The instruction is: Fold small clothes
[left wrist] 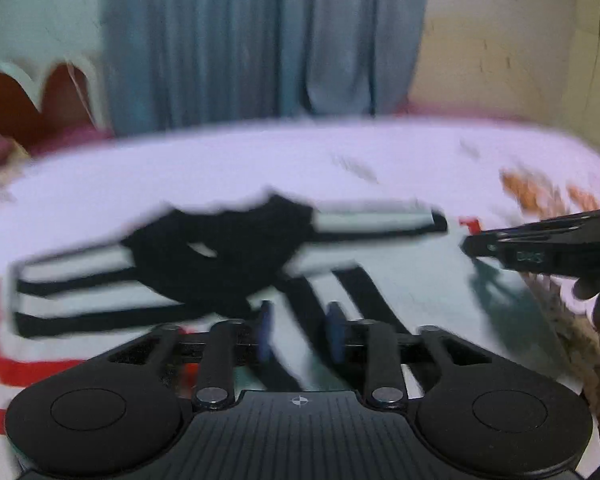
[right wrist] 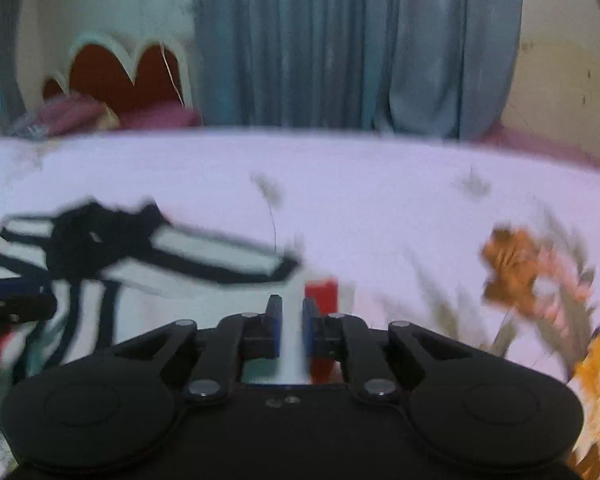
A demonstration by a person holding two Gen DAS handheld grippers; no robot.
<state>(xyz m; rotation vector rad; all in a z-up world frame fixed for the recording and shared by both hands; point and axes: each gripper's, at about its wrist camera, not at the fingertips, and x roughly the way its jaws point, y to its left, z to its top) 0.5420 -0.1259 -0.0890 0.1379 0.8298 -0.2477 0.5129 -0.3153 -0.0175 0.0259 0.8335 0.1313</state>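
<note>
A small white garment with black stripes, a black collar and red trim (left wrist: 220, 256) lies flat on the bed. It also shows in the right wrist view (right wrist: 148, 248), at the left. My left gripper (left wrist: 300, 332) hovers over its near part, jaws apart, nothing between the blue pads. My right gripper (right wrist: 292, 320) is over the garment's right edge by a red strip (right wrist: 322, 292); its pads stand a narrow gap apart, and pale fabric shows in the gap, but blur hides whether they pinch it. The right gripper shows in the left wrist view (left wrist: 540, 244), at the right.
The bed has a pale lilac sheet (right wrist: 380, 200) with orange flower print (right wrist: 516, 272) at the right. A red headboard (right wrist: 124, 76) and pink pillows (right wrist: 72, 116) stand at the far left. Blue-grey curtains (right wrist: 340, 40) hang behind the bed.
</note>
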